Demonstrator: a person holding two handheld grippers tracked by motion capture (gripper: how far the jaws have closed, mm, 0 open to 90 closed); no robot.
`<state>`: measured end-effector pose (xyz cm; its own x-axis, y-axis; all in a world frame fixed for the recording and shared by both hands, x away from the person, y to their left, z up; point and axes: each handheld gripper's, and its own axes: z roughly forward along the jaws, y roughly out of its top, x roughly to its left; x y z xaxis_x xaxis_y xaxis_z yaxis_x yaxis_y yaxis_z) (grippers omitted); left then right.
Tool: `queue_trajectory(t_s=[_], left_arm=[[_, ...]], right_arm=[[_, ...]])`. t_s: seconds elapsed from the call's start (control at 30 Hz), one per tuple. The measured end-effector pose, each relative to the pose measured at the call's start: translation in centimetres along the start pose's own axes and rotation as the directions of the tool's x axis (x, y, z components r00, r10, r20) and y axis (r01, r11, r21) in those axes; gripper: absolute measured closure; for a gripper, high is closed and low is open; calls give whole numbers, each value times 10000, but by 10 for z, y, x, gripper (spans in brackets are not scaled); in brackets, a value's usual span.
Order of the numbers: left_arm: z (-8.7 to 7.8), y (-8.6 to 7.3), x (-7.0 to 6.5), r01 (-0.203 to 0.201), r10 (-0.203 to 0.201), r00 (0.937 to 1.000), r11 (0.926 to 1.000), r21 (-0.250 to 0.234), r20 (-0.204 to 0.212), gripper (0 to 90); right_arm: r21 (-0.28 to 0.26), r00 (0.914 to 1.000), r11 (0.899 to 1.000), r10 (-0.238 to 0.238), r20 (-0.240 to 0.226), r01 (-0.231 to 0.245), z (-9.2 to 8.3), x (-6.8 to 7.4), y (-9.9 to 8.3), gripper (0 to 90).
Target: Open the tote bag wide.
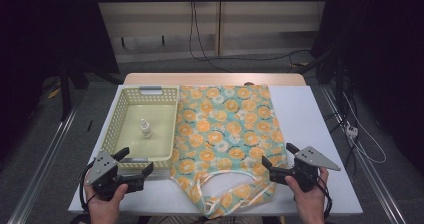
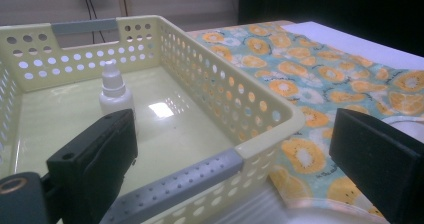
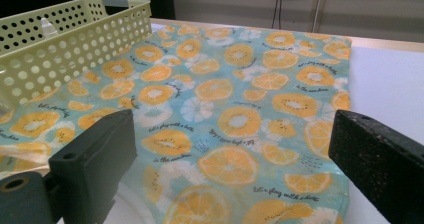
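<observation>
Top [image 1: 225, 134] flat at table centre, basket [image 1: 167, 134] at its 9 o'clock. Soft, light, floppy (bunches easily): pinch near shoulder straps. Left gripper [image 1: 136, 166], right gripper [image 1: 280, 160] jaws spread, empty.

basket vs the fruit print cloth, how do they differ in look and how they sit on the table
The basket is rigid pale yellow plastic with perforated walls standing up; the cloth is soft, teal with orange slices, lying flat.
The basket holds a small white bottle; the cloth carries nothing.
The basket sits at the left of the table; the cloth lies mid-table, its edge against the basket's side.
Both rest on the white table.
</observation>
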<state>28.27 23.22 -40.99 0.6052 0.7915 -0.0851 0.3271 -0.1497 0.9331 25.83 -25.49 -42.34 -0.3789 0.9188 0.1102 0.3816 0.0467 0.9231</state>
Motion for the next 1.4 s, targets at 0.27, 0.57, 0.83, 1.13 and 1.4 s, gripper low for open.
queue_trajectory(t_s=[0.27, 0.57, 0.83, 1.13, 1.4], left_arm=[[2, 1, 5, -184, 183, 9997, 9998, 44, 189, 49], [2, 1, 6, -173, 171, 9996, 9998, 92, 227, 48], [4, 0, 3, -220, 208, 9986, 9994, 261, 491, 48], [1, 0, 4, -270, 259, 9991, 9991, 316, 350, 50], [3, -1, 3, -319, 306, 9990, 9987, 389, 325, 50]], right_arm=[[536, 9987, 9981, -289, -417, 311, 5, 5, 0, 46], [1242, 9889, 9865, -925, -1163, 1069, 9, 20, 5, 53], [2587, 9336, 9418, -1199, -3376, 2145, 24, 47, 13, 84], [3241, 8597, 8809, -1579, -4858, 3449, 42, 74, 11, 165], [3728, 7947, 8294, -1325, -5923, 4161, 50, 80, 7, 226]])
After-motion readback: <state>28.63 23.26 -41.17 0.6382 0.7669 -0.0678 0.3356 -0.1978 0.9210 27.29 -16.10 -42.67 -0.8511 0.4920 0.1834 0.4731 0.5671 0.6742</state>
